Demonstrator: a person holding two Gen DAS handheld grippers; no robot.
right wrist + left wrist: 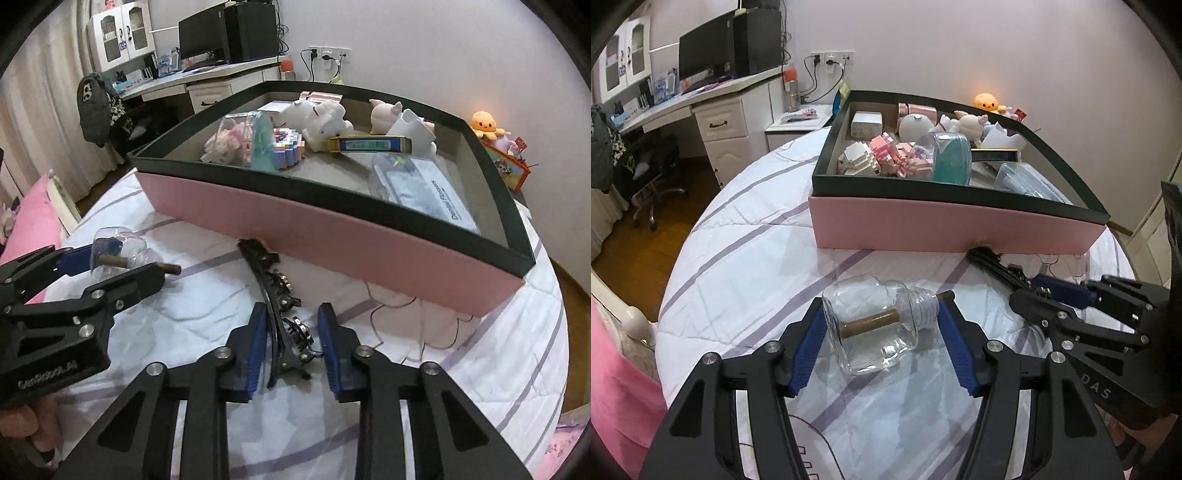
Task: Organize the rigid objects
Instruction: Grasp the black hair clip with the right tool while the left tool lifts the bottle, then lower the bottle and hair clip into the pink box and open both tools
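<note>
home bedroom: quilted bed (746,236), study desk (701,99) with monitor (705,48), plush toy (988,102).

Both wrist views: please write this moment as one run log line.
left gripper: open around lying glass bottle | right gripper: open around black hair clip | pink box: holds toys | surface: bed

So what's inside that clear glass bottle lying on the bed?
Inside the glass bottle a brown stick runs through the neck and pokes out. Otherwise it looks empty, though glare hides its far end.
</note>
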